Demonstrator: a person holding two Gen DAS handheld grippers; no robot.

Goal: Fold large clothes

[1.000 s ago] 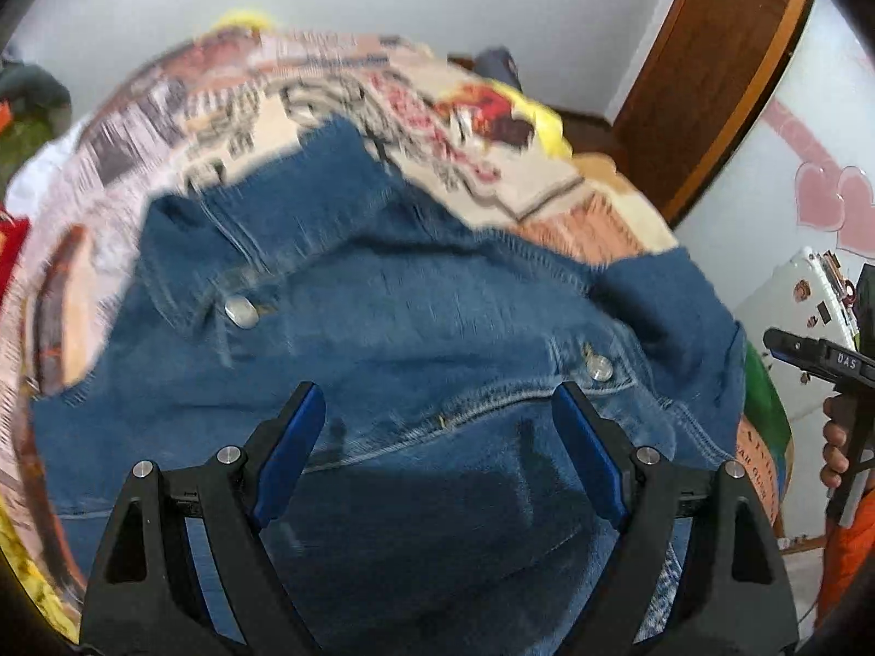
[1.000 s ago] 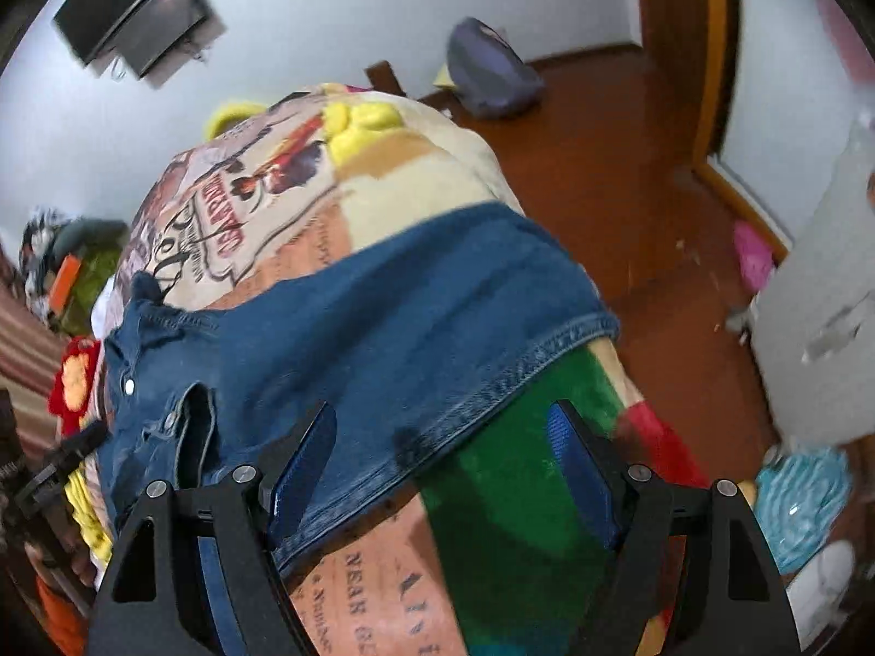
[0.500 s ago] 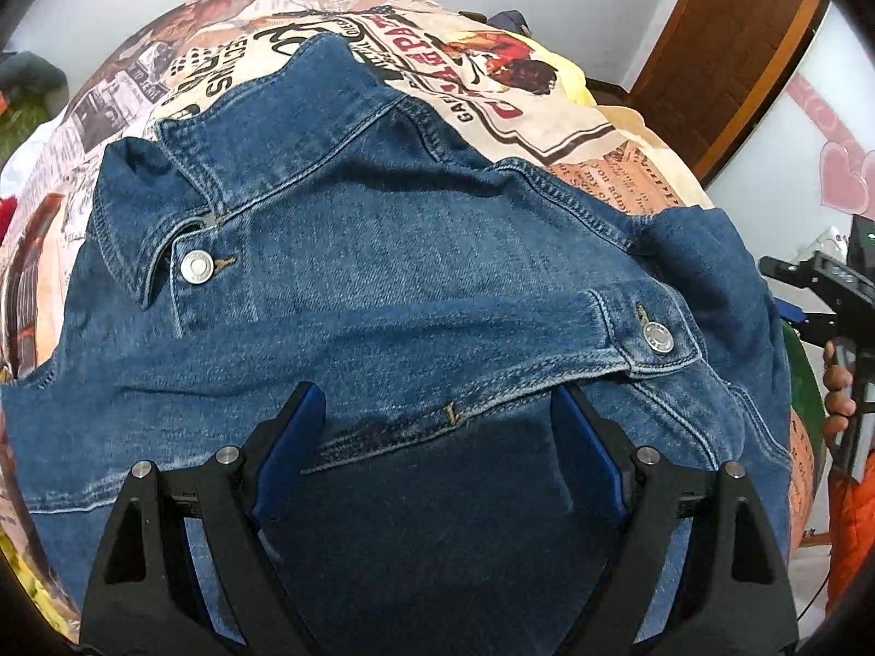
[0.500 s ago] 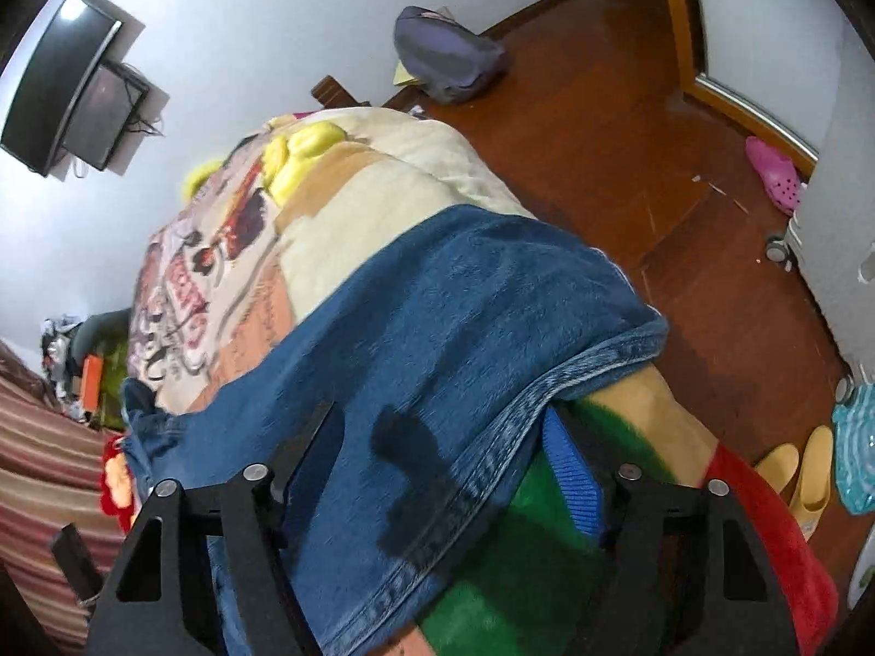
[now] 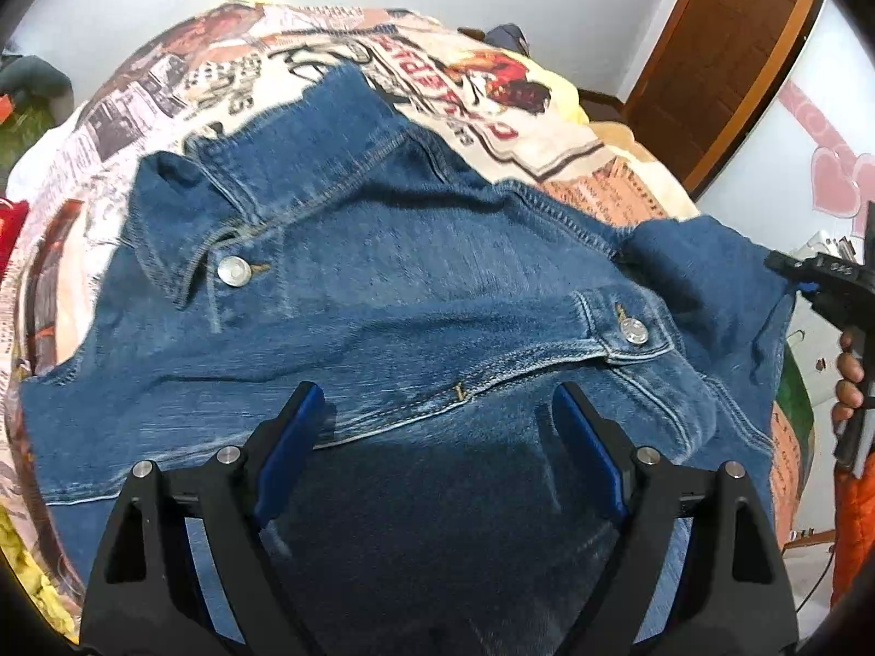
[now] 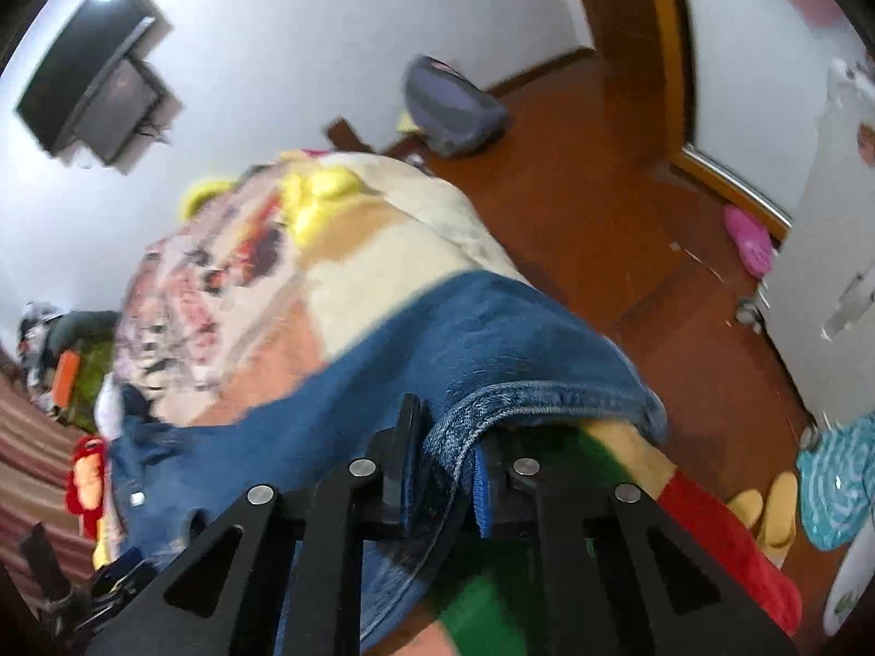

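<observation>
A blue denim jacket (image 5: 415,295) is spread flat on a bed blanket (image 5: 519,104) with pictures on it. The sleeve cuff (image 6: 492,415) is pinched tight between the jaws of the right gripper (image 6: 445,464); the hem is folded over right at the pads. From these jaws, the sleeve runs long and away to the left, toward the jacket body. The left gripper (image 5: 437,432) is held over the jacket's front with its jaws wide apart, and nothing is gripped by them. The chest pocket button (image 5: 634,331) lies just past the right-side jaw, and the collar (image 5: 306,175) is farther ahead. The sleeve is nearer the right hand, so it is probably the part to be folded across the body next.
</observation>
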